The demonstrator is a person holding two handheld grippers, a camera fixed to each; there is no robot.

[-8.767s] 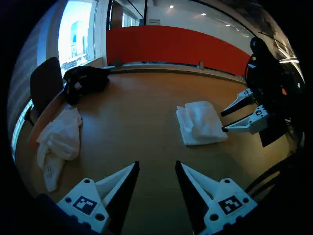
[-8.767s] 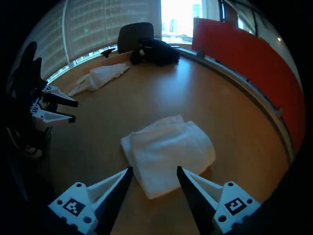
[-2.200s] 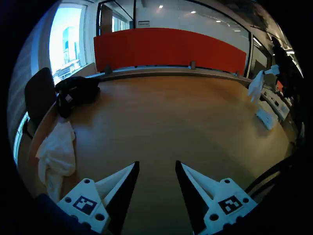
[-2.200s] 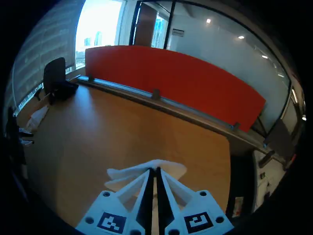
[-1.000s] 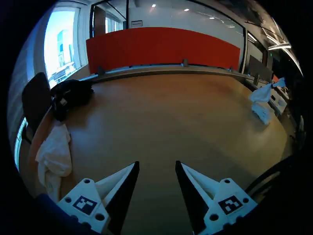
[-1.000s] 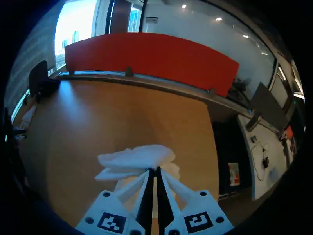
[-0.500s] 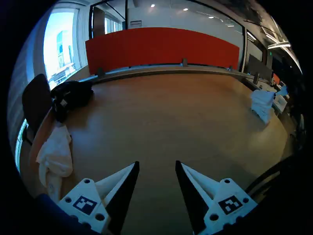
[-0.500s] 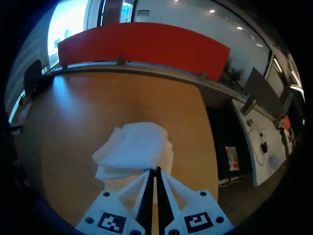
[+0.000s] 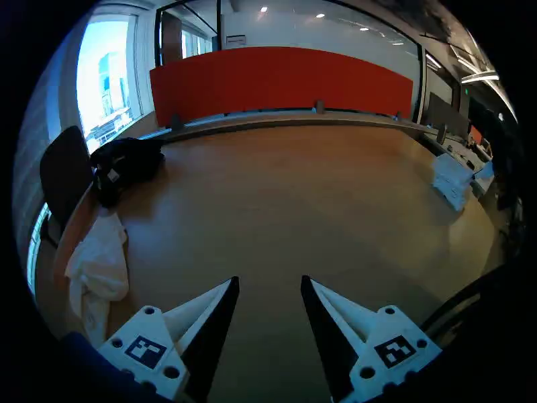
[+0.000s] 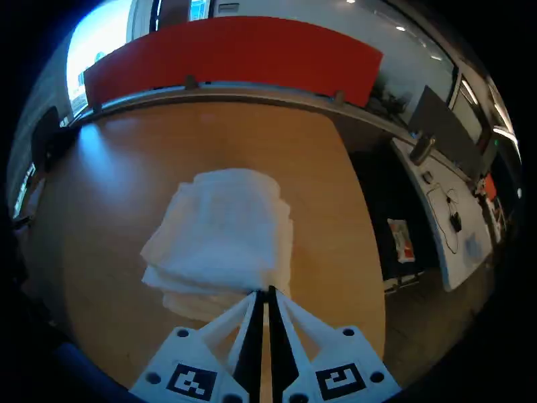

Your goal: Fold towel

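The right gripper [image 10: 267, 294] clamps the folded towel [image 10: 221, 228], just ahead on the desk [image 10: 322, 195] — apparently setting it down; next calls for letting go; the left gripper [image 9: 268, 287] hangs spread, empty.

The towel [image 10: 221, 228] I carry is plain white, the tabletop [image 9: 282, 201] orange-brown wood, the partition [image 9: 282, 74] red, the bag [image 9: 124, 161] black, and my left gripper [image 9: 268, 279] and right gripper [image 10: 264, 292] white with black-and-white square markers.

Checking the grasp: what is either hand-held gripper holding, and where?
The right hand-held gripper pinches the folded towel by its near edge; the left hand-held gripper holds nothing.
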